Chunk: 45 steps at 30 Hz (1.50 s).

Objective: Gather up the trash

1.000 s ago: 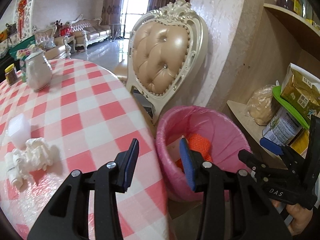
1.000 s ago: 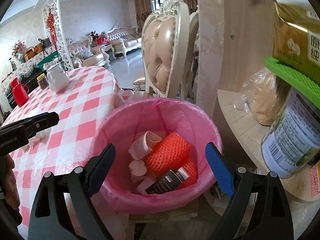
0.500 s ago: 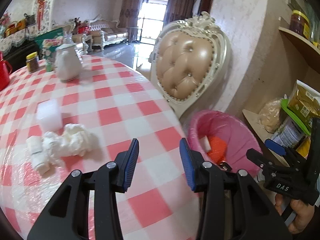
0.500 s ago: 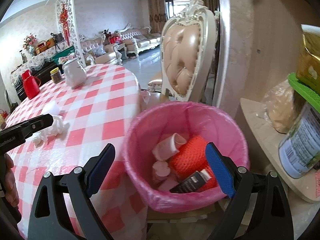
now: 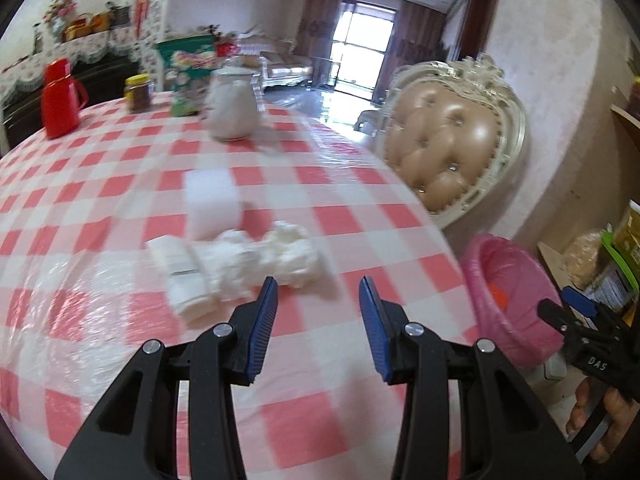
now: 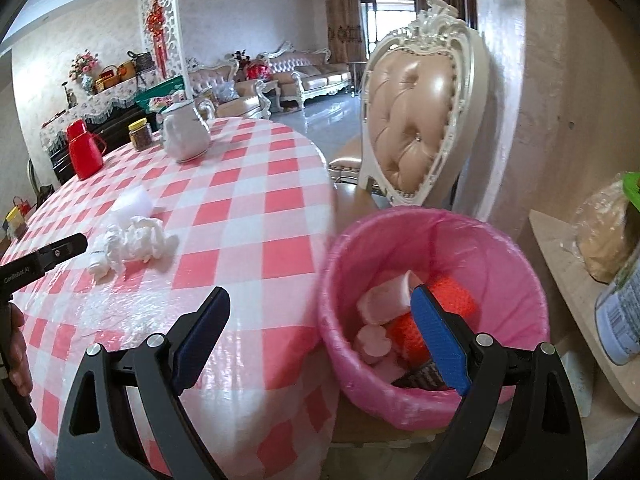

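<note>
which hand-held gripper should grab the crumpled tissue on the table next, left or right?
Left. The left hand-held gripper is open, over the table and aimed just right of the crumpled tissue. The right hand-held gripper, also open, sits at the table edge beside the pink bin, farther from the tissue.

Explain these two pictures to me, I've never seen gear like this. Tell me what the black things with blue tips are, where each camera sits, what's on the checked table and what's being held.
There is no robot: a person holds one pair of tongs in each hand. Each picture comes from a fisheye camera mounted on a pair, looking forward along its two blue-padded fingers.

The left view shows the left tongs, open and empty, above the checked table, near a crumpled white tissue pile, a small white packet and a white block. Farther back stand a white teapot, a jar and a red flask.

The right view shows the right tongs, also open and empty, by the pink-lined trash bin, which already holds an orange net and other scraps.
</note>
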Each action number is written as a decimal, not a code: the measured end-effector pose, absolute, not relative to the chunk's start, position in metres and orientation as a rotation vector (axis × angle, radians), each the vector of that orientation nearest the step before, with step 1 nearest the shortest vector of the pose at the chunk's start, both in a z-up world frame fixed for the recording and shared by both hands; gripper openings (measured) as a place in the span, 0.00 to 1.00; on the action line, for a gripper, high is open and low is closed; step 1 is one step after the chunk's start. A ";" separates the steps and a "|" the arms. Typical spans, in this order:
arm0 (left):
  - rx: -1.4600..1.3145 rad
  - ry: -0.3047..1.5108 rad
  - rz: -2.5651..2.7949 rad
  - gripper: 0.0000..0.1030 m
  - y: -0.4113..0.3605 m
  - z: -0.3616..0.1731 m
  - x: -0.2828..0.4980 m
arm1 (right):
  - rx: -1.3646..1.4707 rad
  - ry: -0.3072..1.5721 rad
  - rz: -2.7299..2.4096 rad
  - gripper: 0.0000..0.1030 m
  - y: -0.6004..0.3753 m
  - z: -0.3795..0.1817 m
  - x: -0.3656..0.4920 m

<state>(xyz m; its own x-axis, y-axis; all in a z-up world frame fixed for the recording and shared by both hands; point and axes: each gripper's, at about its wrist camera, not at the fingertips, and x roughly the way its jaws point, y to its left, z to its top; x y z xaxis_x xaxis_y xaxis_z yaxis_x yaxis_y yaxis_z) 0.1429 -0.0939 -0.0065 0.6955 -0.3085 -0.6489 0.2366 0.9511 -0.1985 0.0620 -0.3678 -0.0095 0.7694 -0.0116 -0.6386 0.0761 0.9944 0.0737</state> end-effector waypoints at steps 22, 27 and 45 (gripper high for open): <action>-0.168 0.862 -0.136 0.39 -0.020 -0.057 0.194 | 0.076 0.745 0.073 0.83 -0.320 -0.028 0.116; -0.160 0.885 -0.119 0.39 -0.022 -0.064 0.209 | 0.070 0.750 0.098 0.83 -0.312 -0.030 0.125; -0.121 0.931 -0.077 0.41 -0.020 -0.080 0.234 | 0.050 0.770 0.164 0.83 -0.283 -0.038 0.149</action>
